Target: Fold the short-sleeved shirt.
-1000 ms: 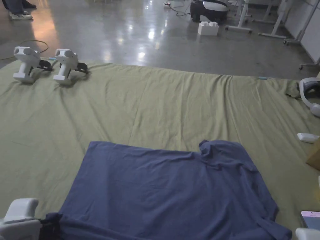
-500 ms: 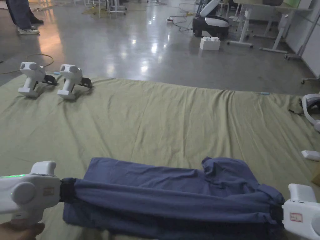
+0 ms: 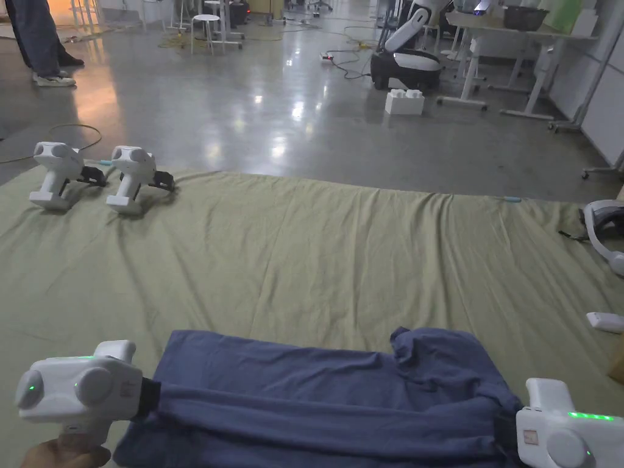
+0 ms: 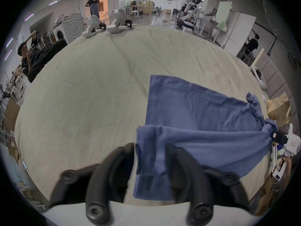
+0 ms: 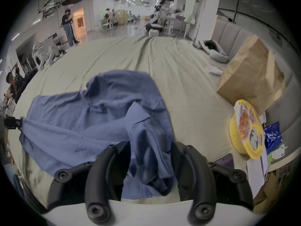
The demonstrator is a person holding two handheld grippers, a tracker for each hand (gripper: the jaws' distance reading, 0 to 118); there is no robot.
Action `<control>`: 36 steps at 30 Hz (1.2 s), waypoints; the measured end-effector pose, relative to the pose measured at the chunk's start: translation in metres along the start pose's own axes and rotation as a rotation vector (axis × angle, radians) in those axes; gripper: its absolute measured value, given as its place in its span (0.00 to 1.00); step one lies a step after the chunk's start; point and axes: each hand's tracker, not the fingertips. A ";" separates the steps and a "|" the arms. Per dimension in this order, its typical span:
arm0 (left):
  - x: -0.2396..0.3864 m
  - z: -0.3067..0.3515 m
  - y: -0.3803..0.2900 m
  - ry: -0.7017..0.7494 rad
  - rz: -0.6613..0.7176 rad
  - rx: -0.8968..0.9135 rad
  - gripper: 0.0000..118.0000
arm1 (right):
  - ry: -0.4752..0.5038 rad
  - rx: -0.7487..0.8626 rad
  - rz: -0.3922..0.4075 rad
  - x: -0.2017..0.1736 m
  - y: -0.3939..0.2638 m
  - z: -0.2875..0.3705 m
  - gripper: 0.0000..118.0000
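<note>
A blue short-sleeved shirt [image 3: 317,372] lies on the green sheet [image 3: 317,244], its near edge lifted and stretched taut between my two grippers. My left gripper [image 3: 149,396] is shut on the shirt's near left corner, where cloth [image 4: 195,108] hangs between the jaws [image 4: 150,149]. At the right end my right gripper [image 3: 509,426] is shut on a bunched part with a sleeve [image 5: 97,108], the cloth draped through it [image 5: 150,146]. The lifted band runs above the flat far half. The collar sits rumpled at the far right.
Two spare white grippers [image 3: 55,173] [image 3: 131,177] stand at the sheet's far left. A white headset [image 3: 603,234] and a small white device [image 3: 603,321] lie at the right edge. A brown paper bag [image 5: 250,73] and yellow bowl [image 5: 246,128] sit right. A person [image 3: 36,36] stands beyond.
Both grippers have lifted the shirt's near edge off the sheet and carried it away from me over the far half. The head camera has tilted up.
</note>
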 end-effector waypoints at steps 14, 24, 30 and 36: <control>0.050 0.122 -0.045 -0.068 -0.035 0.583 0.55 | -0.001 0.659 -0.062 -0.051 -0.019 0.132 0.57; 0.081 0.163 -0.090 -0.069 -0.094 0.758 0.06 | 0.031 0.795 -0.047 -0.090 -0.041 0.159 0.09; 0.081 0.168 -0.108 -0.013 -0.151 0.778 0.01 | -0.003 0.834 -0.017 -0.100 -0.049 0.169 0.06; 0.042 0.135 -0.102 -0.046 -0.112 0.589 0.01 | 0.007 0.790 -0.009 -0.096 -0.053 0.163 0.06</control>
